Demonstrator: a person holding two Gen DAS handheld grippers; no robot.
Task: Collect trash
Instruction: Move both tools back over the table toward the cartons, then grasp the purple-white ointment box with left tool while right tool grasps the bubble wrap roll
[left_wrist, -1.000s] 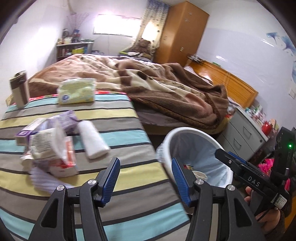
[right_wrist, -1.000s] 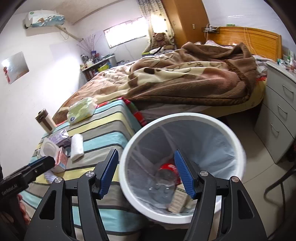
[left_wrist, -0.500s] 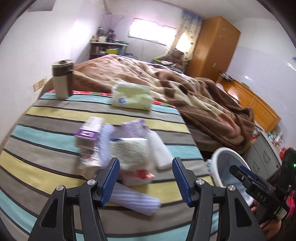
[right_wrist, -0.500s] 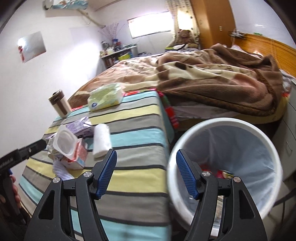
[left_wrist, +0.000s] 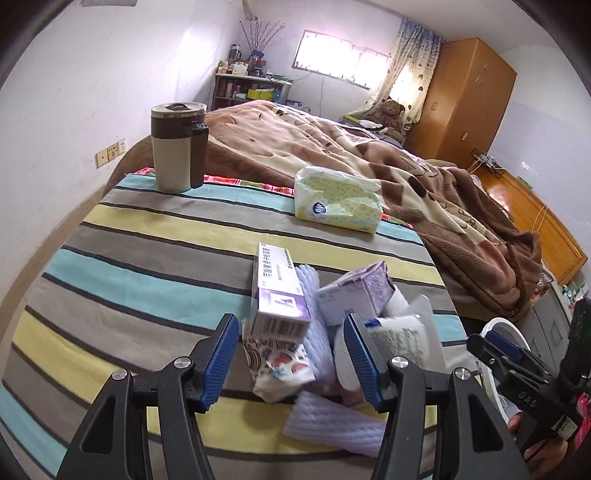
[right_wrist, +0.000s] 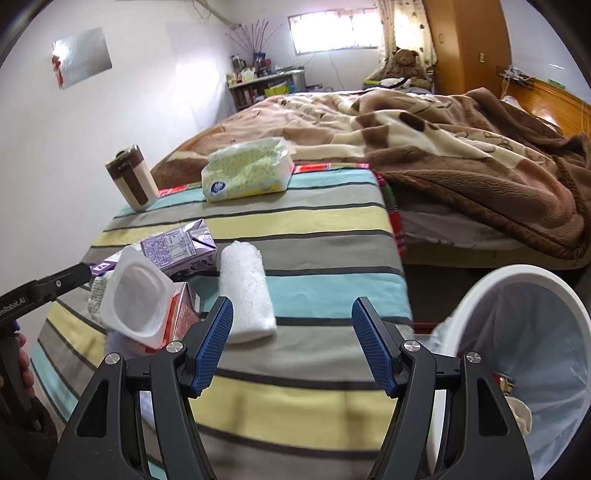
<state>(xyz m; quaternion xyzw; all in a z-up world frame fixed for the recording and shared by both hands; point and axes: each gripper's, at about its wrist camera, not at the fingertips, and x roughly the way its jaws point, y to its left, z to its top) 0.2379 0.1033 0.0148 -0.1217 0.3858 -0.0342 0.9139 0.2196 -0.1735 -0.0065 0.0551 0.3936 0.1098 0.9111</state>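
Note:
A pile of trash lies on the striped table (left_wrist: 147, 258): a long purple box (left_wrist: 275, 295), a purple carton (left_wrist: 354, 299), a patterned wrapper (left_wrist: 280, 363), a white yoghurt cup (left_wrist: 402, 336) and ribbed foam sheet (left_wrist: 332, 424). My left gripper (left_wrist: 291, 354) is open just in front of the pile, its pads either side of the box and wrapper without pressing on them. My right gripper (right_wrist: 293, 347) stands open over the table edge, empty. Beside its left finger lies a white foam roll (right_wrist: 245, 291); the yoghurt cup (right_wrist: 136, 295) and a red carton (right_wrist: 183, 317) lie further left. The lined white bin (right_wrist: 480, 291) is at the right.
A tissue pack (left_wrist: 338, 199) and a brown-and-cream mug (left_wrist: 179, 147) stand at the table's far side. Behind is a bed with a brown blanket (left_wrist: 424, 184). The bin rim (left_wrist: 498, 326) sits beside the table's right edge, below the right gripper's body (left_wrist: 517, 373).
Both views have swung left, away from the bin and onto the table. The trash pile now sits between my left gripper's fingers. The bin has slid to the right edge of the right wrist view.

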